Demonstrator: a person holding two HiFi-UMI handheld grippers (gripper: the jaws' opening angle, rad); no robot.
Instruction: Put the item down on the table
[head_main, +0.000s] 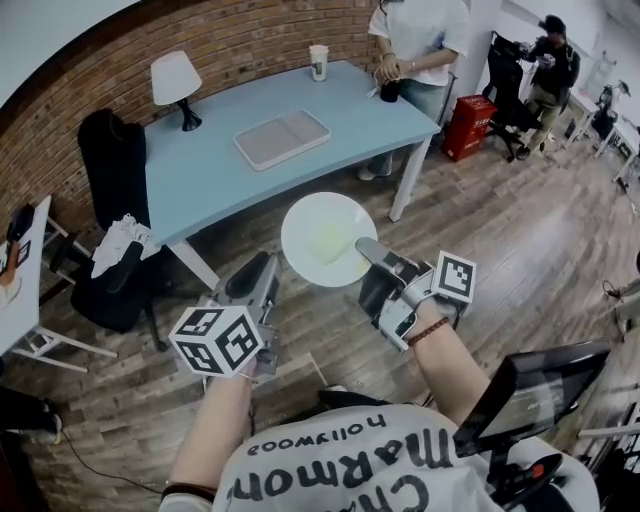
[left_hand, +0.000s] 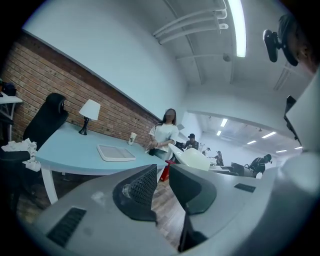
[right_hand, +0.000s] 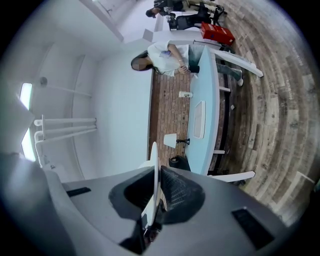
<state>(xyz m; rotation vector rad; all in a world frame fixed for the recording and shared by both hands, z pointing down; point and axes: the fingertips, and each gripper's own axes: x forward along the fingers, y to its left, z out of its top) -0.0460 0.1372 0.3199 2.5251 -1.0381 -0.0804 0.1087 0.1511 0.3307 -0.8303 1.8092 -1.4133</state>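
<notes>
The round white plate (head_main: 325, 238), smooth and shallow, hangs over the plank floor (head_main: 520, 230), just short of the pale blue table (head_main: 210, 185) and its rounded near edge. The right gripper (head_main: 372, 252) pinches its rim between ribbed pads, the plate edge-on between them. The left gripper (head_main: 262, 275) sits beside it, jaws slightly parted with nothing between them. A flat tray (head_main: 282, 138) and a lamp (head_main: 176, 82) stand on the table, with bare top around them.

White plate (head_main: 327, 240), level, above the floor

table (head_main: 205, 190) near edge bare | tray (head_main: 282, 138), lamp (head_main: 176, 82), cup (head_main: 318, 62) farther back
</notes>
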